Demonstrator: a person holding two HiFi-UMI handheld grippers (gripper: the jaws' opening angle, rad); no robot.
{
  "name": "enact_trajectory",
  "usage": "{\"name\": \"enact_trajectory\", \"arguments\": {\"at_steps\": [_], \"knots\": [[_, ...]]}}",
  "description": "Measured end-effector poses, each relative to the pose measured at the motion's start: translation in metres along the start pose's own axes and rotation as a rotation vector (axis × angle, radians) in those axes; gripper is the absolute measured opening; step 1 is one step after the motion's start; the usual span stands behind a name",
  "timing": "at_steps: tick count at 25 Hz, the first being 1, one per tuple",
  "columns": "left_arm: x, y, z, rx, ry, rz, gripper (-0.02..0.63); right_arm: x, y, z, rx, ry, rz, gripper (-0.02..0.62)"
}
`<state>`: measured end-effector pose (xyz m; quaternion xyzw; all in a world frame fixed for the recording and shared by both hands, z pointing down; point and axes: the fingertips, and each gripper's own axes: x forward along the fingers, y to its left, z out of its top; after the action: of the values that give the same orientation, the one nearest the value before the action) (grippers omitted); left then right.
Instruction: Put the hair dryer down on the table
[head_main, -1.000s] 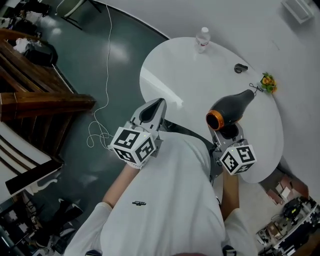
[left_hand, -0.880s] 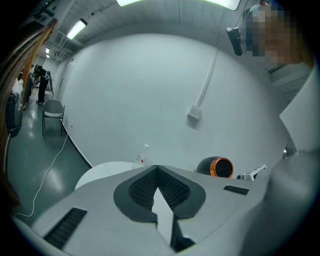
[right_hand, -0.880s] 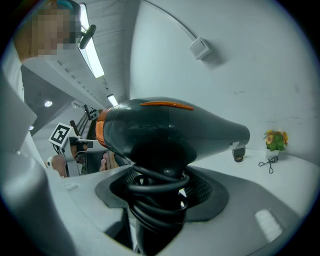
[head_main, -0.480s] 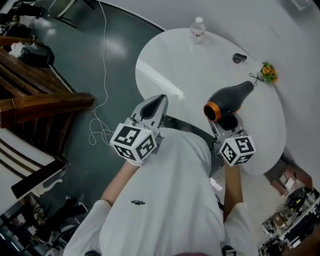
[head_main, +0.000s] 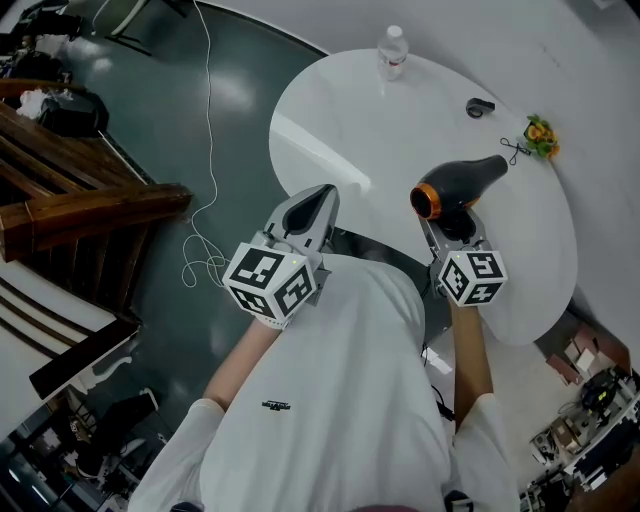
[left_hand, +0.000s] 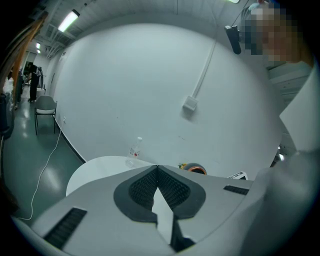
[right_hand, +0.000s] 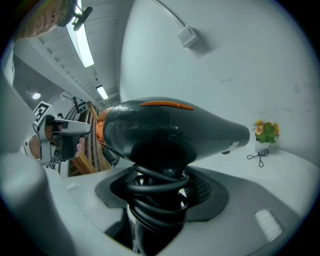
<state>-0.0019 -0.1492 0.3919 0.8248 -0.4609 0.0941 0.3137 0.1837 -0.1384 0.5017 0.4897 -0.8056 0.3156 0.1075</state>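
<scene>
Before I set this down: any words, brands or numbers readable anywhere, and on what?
None can be read.
On the water bottle: label print too small.
On the shirt: small dark mark, too blurred.
On the hair dryer: orange stripe only, no lettering shows.
On the marker cubes: square patterns, no words.

Your head view looks steeply down past your chest onto the white worktop (head_main: 350, 120). Left gripper view faces across the worktop toward the wall (left_hand: 150, 90), bottle (left_hand: 134, 149) far off. Right gripper view sits right up against the hair dryer (right_hand: 170, 130). All three share the worktop.
</scene>
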Motion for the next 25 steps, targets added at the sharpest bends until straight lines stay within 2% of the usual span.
{"name": "enact_trajectory", "arguments": {"at_steps": [15,25], "knots": [[0.008,-0.001,0.001,0.017,0.027,-0.011,0.009,0.056,-0.060,-0.059,0.000,0.117,-0.135,0.290],[0.006,0.002,0.000,0.014,0.028,-0.005,0.009,0.091,-0.104,-0.115,0.071,0.242,-0.232,0.290]]}}
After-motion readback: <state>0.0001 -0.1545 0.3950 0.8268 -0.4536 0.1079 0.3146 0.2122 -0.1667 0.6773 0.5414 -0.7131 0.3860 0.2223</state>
